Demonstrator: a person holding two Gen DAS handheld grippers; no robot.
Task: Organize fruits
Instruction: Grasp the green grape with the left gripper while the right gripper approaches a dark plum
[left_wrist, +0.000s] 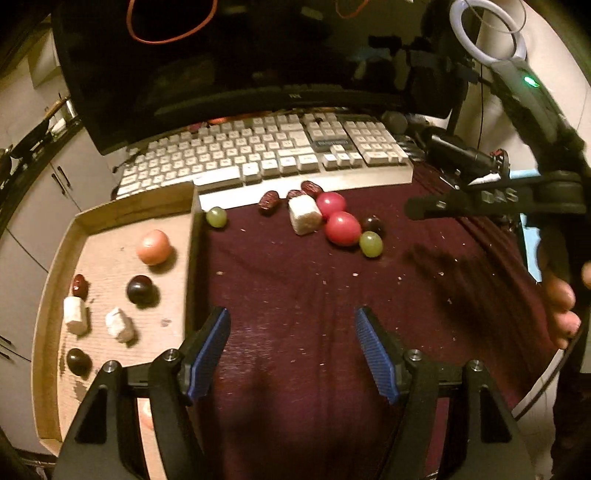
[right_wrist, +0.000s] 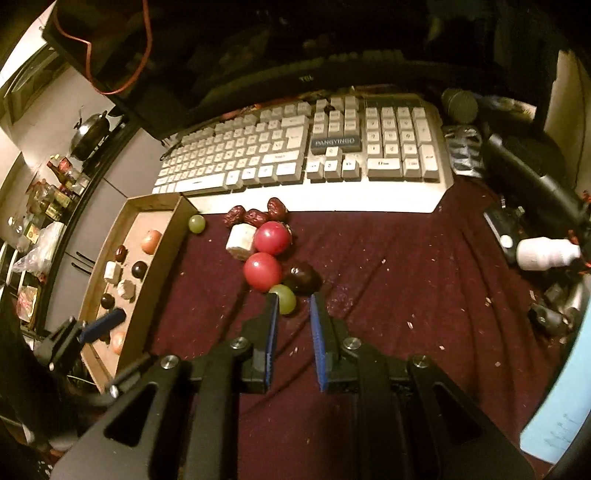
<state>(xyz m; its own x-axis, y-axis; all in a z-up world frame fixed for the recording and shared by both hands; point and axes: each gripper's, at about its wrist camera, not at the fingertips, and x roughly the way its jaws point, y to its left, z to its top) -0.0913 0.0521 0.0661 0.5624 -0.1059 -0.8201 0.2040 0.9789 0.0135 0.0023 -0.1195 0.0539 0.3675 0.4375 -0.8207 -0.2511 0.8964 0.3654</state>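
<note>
On the maroon cloth (right_wrist: 388, 277) lie two red tomatoes (right_wrist: 272, 237), a dark grape (right_wrist: 301, 278), a white chunk (right_wrist: 241, 242), three dates (right_wrist: 255, 216) and two green grapes. My right gripper (right_wrist: 293, 300) is shut and empty, and one green grape (right_wrist: 288, 301) lies just past its left fingertip. The other green grape (left_wrist: 216, 216) rests against the cardboard tray (left_wrist: 192, 258). The tray holds a peach-coloured fruit (left_wrist: 153, 247), dark grapes (left_wrist: 139, 290), a date and white chunks (left_wrist: 119, 325). Beside the tray wall, my left gripper (left_wrist: 292, 313) hangs open over bare cloth.
A white keyboard (left_wrist: 266, 151) lies behind the fruit under a dark monitor (left_wrist: 221, 74). A ring light (left_wrist: 487, 29) stands at the back right. A microphone (right_wrist: 460, 105), a white bottle (right_wrist: 543, 253) and clutter crowd the right side. Crumbs dot the cloth.
</note>
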